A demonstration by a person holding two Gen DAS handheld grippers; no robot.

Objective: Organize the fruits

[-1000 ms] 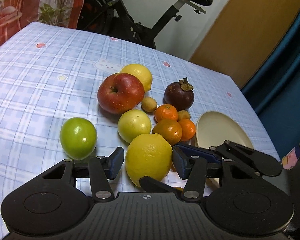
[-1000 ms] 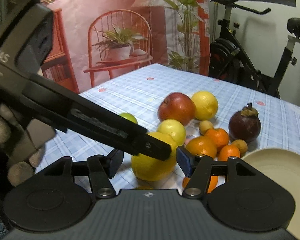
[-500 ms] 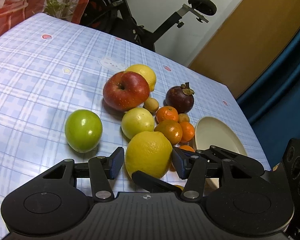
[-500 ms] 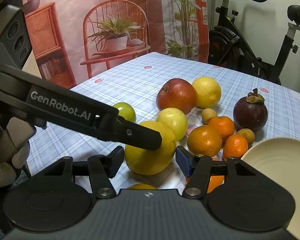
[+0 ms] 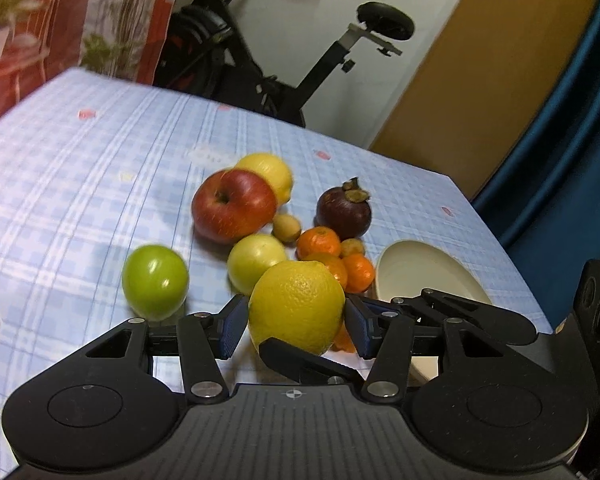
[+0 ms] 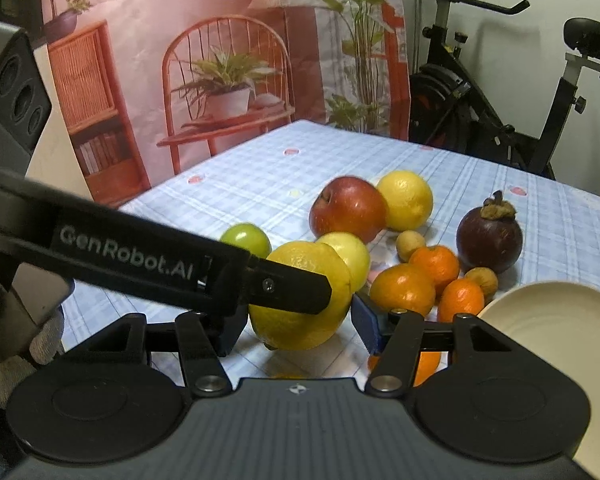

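Both grippers are built of black plastic with silver screws and blue pads; "GenRobot.AI" is printed white; a grey glove, seemingly knitted, is worn.

- Showing bright yellow: the big lemon.
- Glowing red with yellow streaks: the apple.
- Shining green: the round fruit.
- Looking dark purple: the mangosteen.
- Wearing pale blue plaid: the counter.
- Appearing cream: the plate.
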